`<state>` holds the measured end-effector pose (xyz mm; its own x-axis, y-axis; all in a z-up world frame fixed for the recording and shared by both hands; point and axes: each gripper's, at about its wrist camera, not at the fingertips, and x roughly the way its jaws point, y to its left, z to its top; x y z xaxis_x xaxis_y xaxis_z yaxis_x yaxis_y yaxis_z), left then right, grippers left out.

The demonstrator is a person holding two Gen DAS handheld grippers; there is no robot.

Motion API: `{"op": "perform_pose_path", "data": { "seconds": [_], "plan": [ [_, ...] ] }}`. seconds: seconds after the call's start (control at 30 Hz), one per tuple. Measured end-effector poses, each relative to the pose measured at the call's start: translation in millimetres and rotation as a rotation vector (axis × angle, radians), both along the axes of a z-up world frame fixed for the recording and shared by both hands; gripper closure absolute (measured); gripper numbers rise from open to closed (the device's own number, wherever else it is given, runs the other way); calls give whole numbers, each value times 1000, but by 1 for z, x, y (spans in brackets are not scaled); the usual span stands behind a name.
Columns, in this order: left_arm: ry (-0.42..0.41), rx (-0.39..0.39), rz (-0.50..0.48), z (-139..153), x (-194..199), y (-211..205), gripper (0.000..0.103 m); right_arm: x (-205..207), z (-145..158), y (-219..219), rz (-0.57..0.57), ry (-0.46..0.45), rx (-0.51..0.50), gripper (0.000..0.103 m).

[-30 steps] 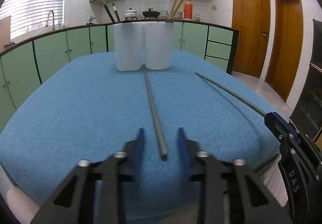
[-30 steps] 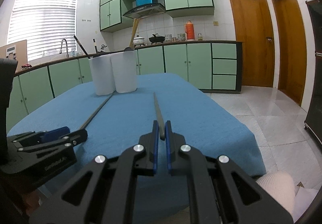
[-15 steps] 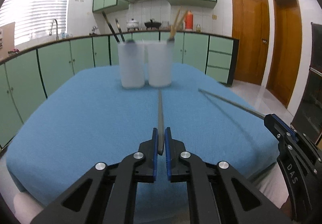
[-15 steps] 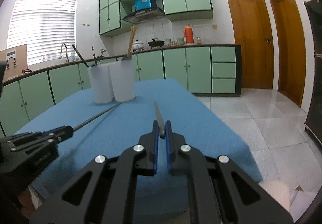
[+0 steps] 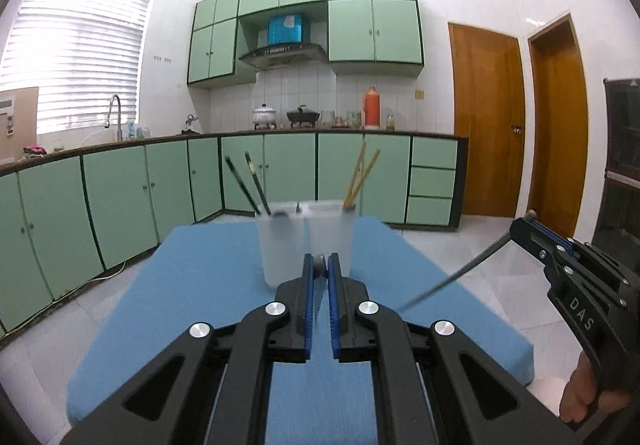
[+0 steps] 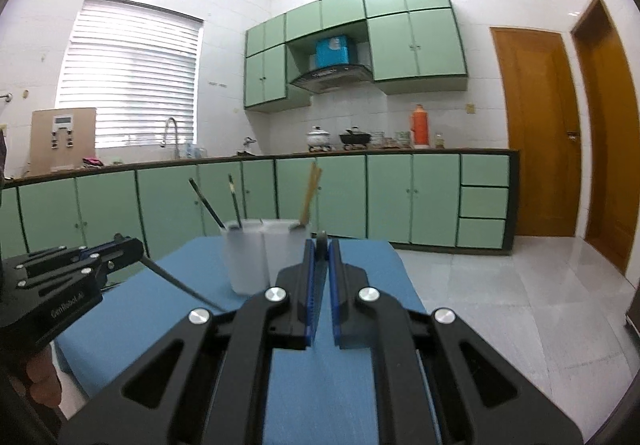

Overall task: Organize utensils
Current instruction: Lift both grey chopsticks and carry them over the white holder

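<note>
Left wrist view: left gripper has its blue pads clamped on a grey chopstick, seen end-on between the tips and held clear above the blue table. At the right edge of that view the right gripper reads "DAS" on its black body and pinches a second grey chopstick, which slants down and left in the air over the cloth; fingers of a hand show under its handle. Right wrist view matches: right gripper closed tight on its chopstick end, left gripper at the left edge with white lettering on its side, too blurred to read for sure, its chopstick angling down toward centre. Further back, two translucent white cups stand touching at the far end of the table. Left cup holds two dark chopsticks leaning left; right cup holds two pale wooden chopsticks leaning right. Behind them, green cabinets run along the counter, with an orange flask and pots on top; a blue box sits above the hood, print unreadable.
</note>
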<state>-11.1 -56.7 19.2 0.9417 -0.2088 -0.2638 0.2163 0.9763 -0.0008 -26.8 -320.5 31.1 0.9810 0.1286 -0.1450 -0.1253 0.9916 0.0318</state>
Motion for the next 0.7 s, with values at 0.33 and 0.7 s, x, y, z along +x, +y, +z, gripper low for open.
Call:
{"op": "perform_pose_path", "data": {
  "seconds": [0.33,0.7],
  "plan": [
    [9,-27,-27,45,26,10,96,42,58,6,101,74,8,97],
    [9,-42,-54,63,41,14,96,73,83,19,160,100,-13,97]
  ]
}}
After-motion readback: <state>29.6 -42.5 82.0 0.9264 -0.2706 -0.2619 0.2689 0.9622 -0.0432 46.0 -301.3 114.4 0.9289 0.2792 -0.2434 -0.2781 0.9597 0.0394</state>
